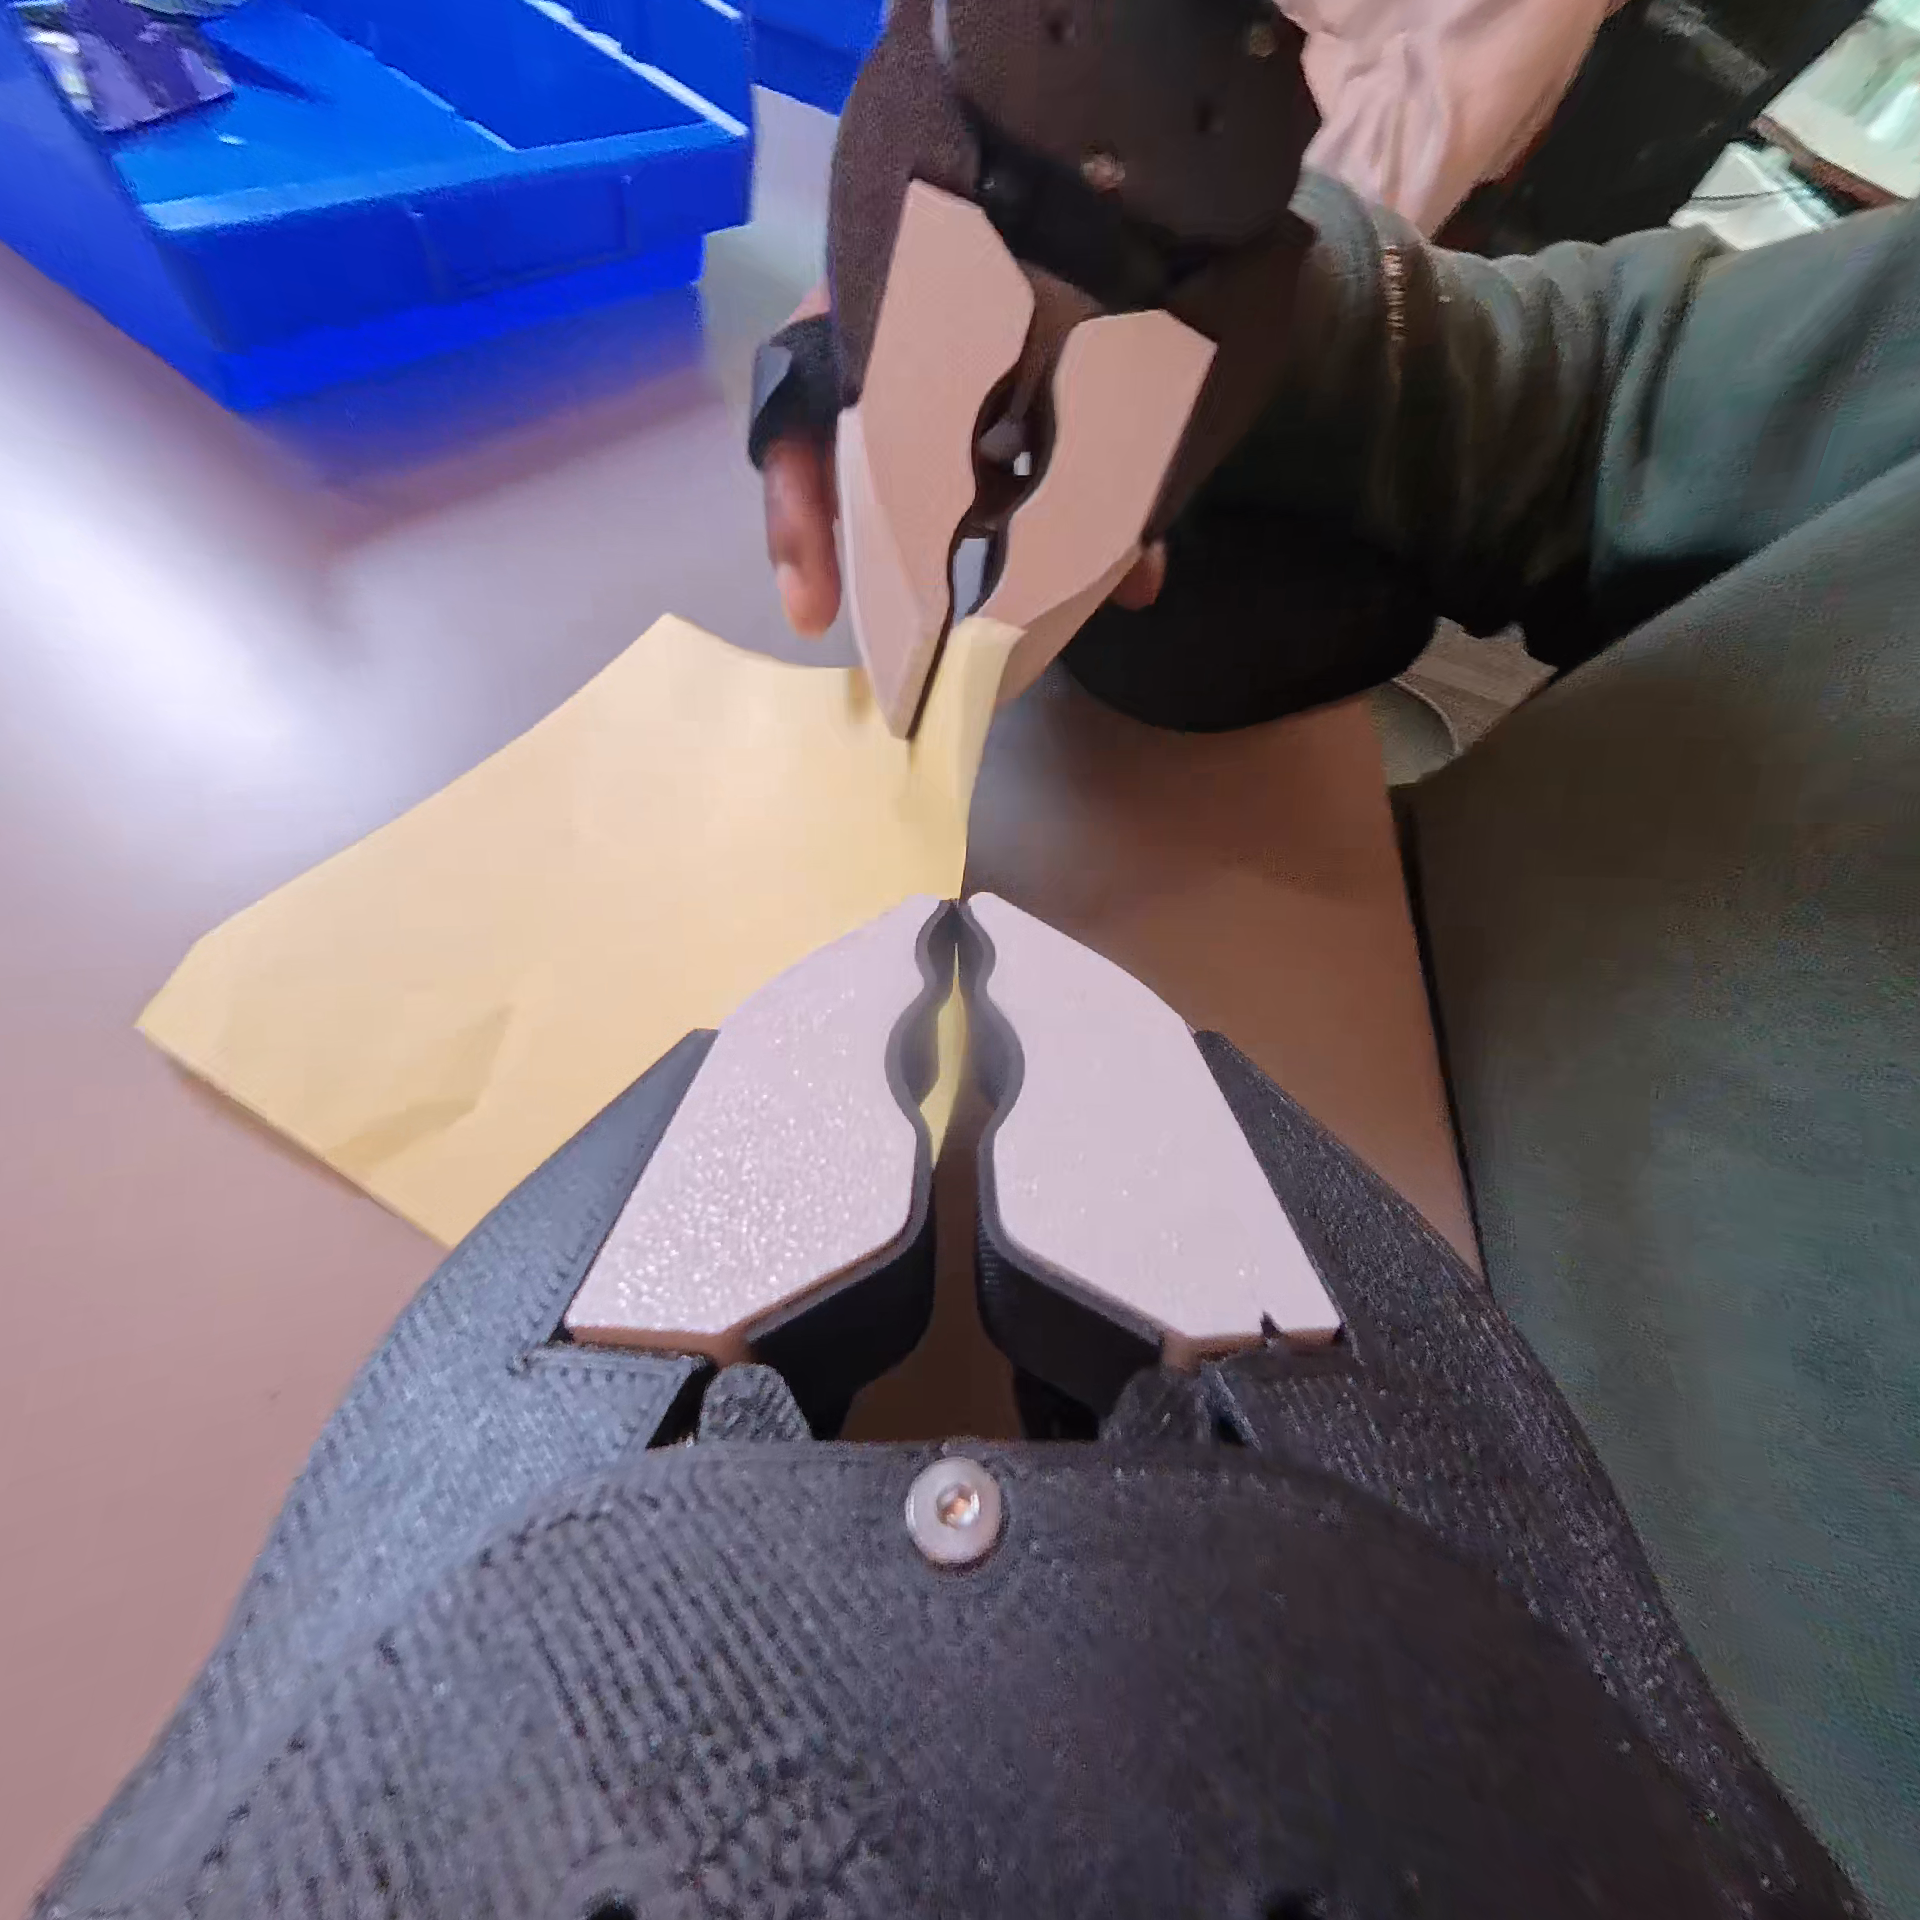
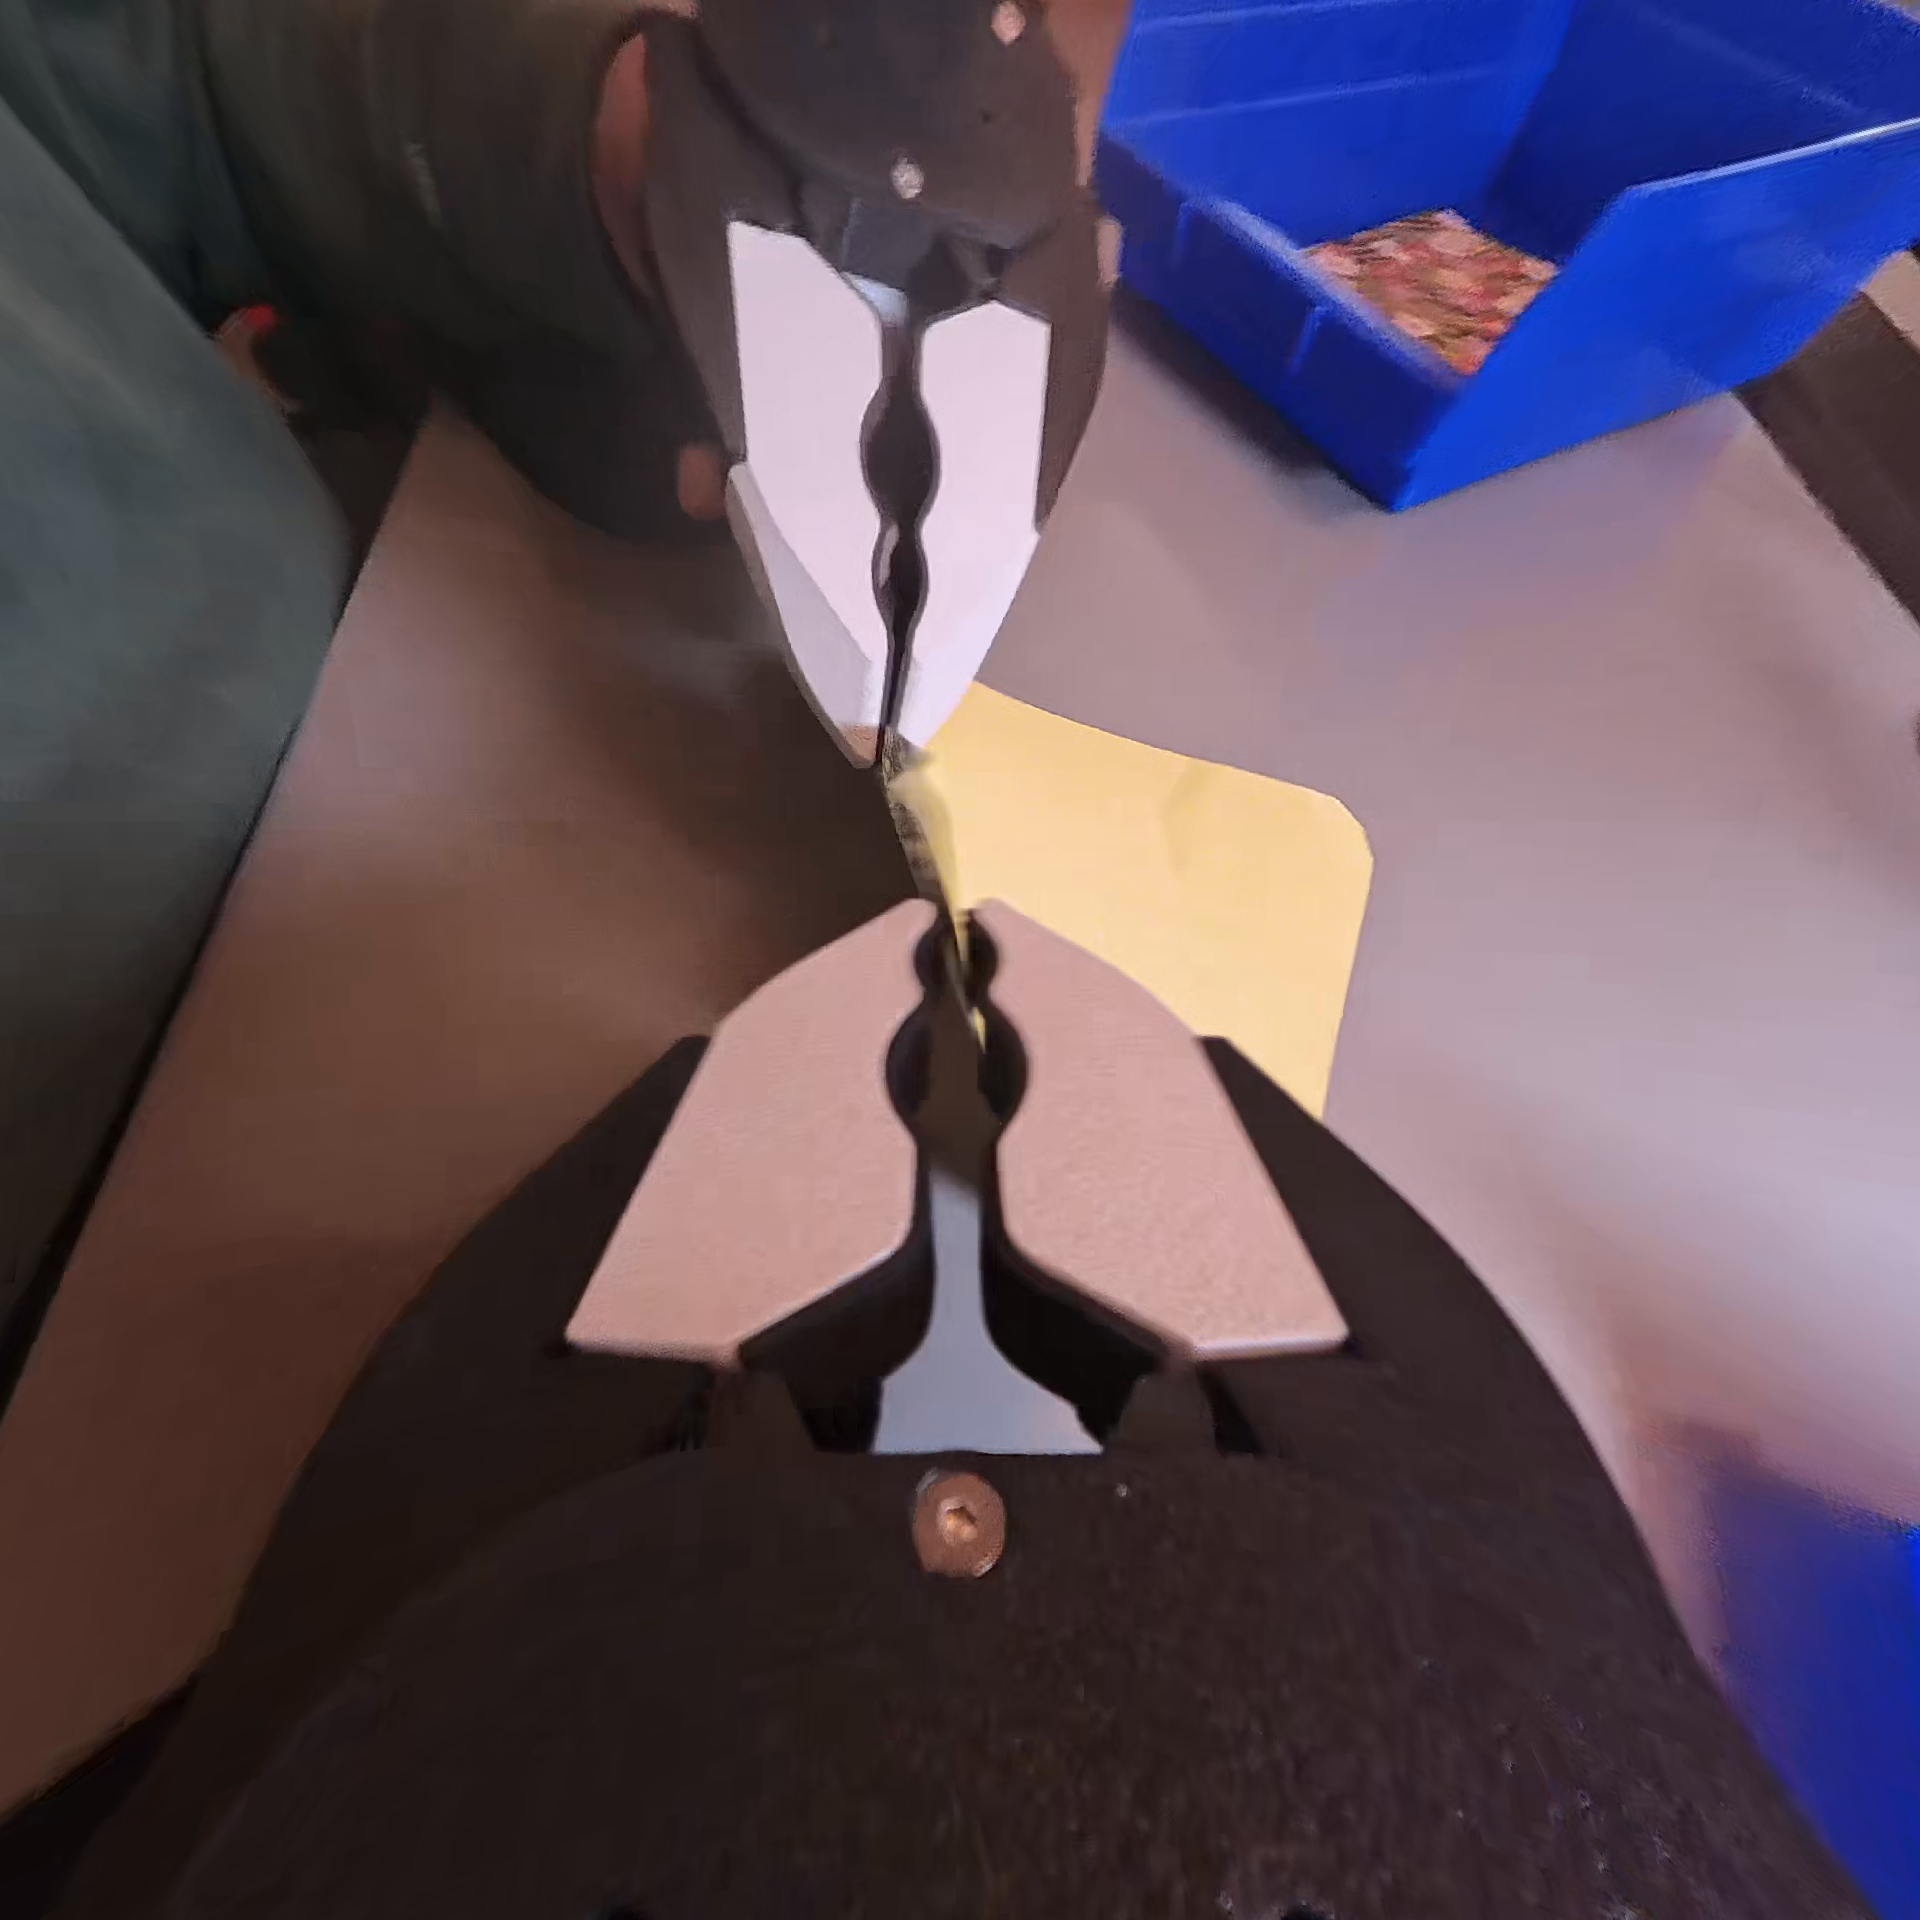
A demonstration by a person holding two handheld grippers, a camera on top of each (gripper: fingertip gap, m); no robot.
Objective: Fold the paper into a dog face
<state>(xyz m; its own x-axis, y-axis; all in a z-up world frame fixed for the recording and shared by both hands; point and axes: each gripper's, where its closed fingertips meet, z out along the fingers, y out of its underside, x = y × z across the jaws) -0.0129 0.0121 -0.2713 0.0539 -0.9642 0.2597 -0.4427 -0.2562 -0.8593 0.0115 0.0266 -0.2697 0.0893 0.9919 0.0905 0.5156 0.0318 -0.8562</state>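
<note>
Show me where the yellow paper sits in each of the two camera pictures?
Left wrist view: the yellow paper spreads left of centre on the table, its near edge pinched by both grippers.
Right wrist view: it lies right of centre.
Shared landmark: the blue bin behind it.

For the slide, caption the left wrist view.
Both grippers, left gripper and right gripper, pinch one edge of the thin yellow paper sheet.
</note>
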